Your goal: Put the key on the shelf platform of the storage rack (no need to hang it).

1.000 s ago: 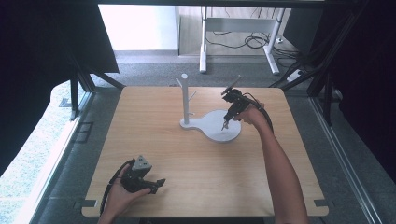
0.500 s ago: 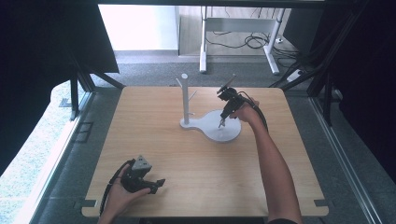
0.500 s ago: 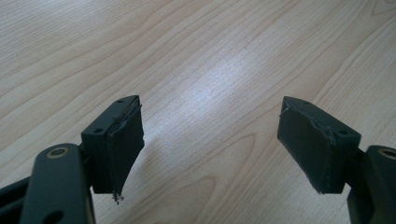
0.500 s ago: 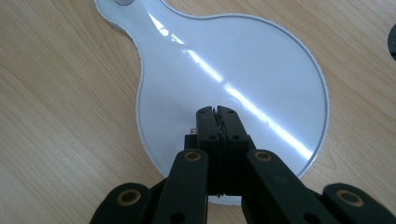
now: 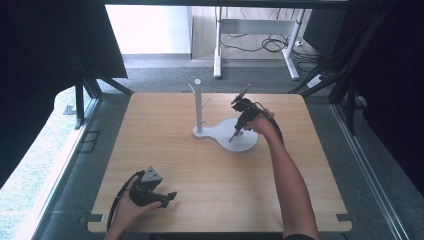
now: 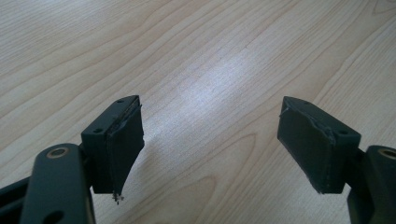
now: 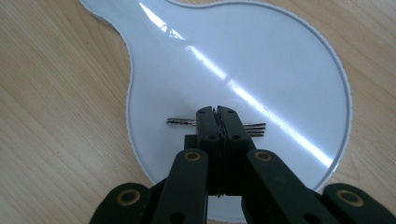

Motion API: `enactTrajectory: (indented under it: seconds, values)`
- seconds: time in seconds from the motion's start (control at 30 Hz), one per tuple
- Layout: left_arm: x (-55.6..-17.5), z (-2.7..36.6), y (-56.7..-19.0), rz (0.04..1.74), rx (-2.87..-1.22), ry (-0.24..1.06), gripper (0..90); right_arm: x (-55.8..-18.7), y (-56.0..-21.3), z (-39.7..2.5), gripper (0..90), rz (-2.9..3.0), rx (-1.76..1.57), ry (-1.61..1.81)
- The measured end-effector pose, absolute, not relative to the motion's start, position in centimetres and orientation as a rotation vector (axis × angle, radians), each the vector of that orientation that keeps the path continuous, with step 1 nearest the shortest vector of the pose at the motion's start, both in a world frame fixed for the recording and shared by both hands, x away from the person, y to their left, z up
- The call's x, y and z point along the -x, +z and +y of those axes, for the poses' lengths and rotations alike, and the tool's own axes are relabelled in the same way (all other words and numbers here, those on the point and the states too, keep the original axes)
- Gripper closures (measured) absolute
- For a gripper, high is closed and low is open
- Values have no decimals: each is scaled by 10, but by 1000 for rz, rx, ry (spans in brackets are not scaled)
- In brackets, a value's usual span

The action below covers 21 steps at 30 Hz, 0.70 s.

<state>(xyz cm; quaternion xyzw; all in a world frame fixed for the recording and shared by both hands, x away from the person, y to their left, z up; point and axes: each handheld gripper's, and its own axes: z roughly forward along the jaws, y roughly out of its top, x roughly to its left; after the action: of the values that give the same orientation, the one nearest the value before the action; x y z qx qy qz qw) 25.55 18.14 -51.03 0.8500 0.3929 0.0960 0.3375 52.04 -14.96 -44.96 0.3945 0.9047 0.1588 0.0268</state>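
- the right gripper (image 7: 217, 112) has its jaws pressed together on a small thin metal piece (image 7: 181, 122), maybe a hair clip or a tiny fork; which one i cannot tell.
- the piece lies crosswise in the jaws, with one end out on each side, just over the white base (image 7: 280, 70) of the stand.
- in the high view the right gripper (image 5: 234, 136) points down at the round part of the base (image 5: 247, 142), beside the white post (image 5: 198, 105).
- the left gripper (image 6: 210, 140) is wide open with nothing between the jaws, low over the wooden table (image 6: 187, 56).
- in the high view the left gripper (image 5: 167, 196) sits near the front edge of the table (image 5: 150, 130), well apart from the stand.
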Motion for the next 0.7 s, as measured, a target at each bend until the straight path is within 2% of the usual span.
enactTrajectory:
  seconds: [0.37, 0.7]
  values:
    - [-255, 180, -511, 1021, -2223, 252, 229, -521, -462, -151, 883, 2782, -1240, 494]
    - [-256, 179, -513, 1020, -2230, 250, 229, -514, -452, -154, 732, 2748, -1212, 528]
